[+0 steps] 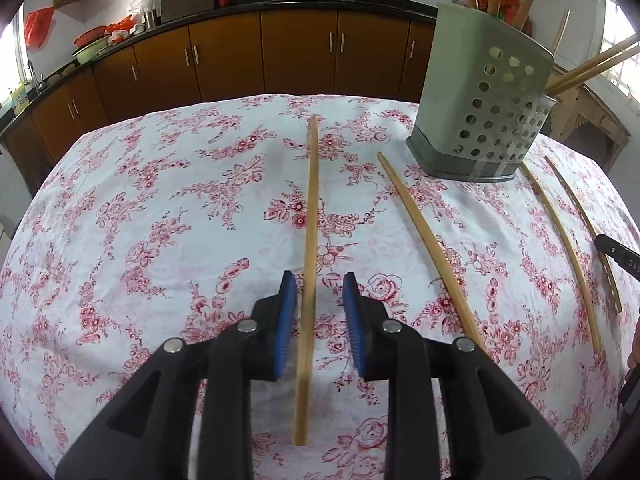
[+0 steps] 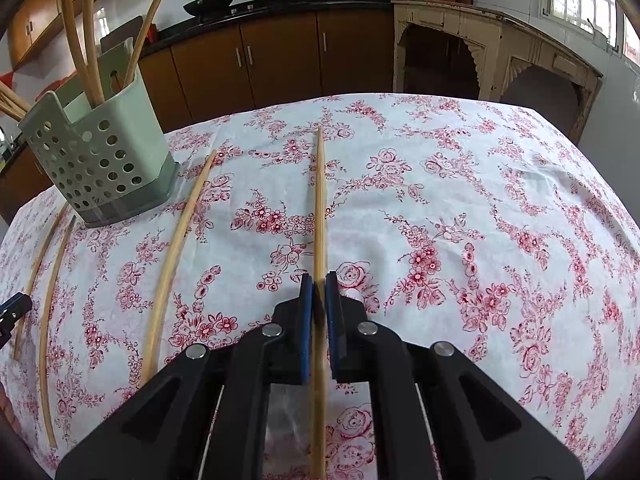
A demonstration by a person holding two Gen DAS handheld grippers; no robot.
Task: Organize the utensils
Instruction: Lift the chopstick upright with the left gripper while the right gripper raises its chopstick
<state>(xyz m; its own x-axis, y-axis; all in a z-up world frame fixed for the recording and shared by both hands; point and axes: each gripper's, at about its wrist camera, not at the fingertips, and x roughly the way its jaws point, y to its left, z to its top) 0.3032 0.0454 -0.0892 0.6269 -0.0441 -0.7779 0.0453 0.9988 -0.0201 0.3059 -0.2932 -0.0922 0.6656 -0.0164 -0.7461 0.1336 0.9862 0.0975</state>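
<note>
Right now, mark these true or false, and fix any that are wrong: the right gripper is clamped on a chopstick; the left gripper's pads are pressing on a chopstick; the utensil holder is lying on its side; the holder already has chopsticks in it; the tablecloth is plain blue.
1. The right gripper is clamped on a chopstick. True.
2. The left gripper has its pads pressing on a chopstick. False: the stick lies between the open jaws with gaps on both sides.
3. The utensil holder lies on its side. False: it stands upright.
4. The holder already contains chopsticks. True.
5. The tablecloth is plain blue. False: white with red flowers.
</note>
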